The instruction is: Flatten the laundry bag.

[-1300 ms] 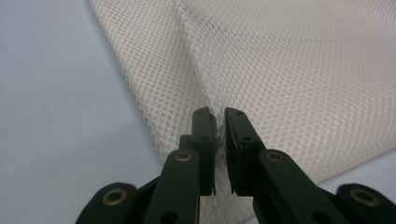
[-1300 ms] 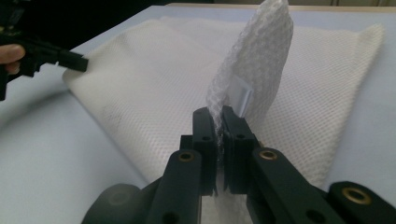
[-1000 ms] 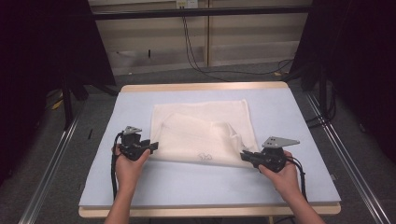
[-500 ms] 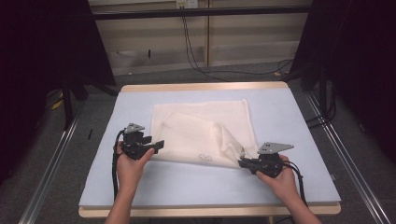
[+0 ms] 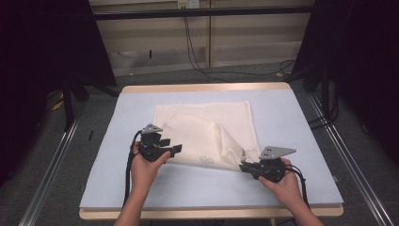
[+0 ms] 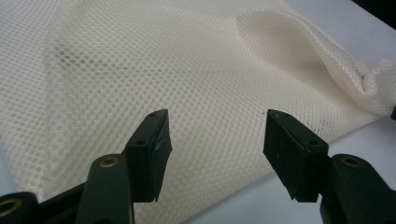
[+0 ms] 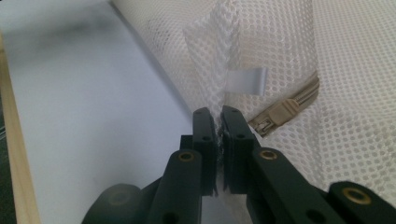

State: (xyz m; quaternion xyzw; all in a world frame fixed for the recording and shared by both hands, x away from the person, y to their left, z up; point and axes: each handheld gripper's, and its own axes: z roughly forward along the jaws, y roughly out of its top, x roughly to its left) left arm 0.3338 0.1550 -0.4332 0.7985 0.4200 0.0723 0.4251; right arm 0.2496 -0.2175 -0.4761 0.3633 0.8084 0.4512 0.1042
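The mesh bag (image 5: 207,134) lies mid-table, its near right corner pinched by the right gripper (image 7: 218,123). The left gripper (image 6: 215,140) has just been opening – its jaws are spread above the mesh and hold nothing. One thin pinch may slip if pulled, or catch the zipper (image 7: 280,114). The blue table (image 5: 301,117) offers room all around.

Pale blue table (image 5: 301,141), wooden-edged; black cables (image 5: 197,52) apparently trail behind.
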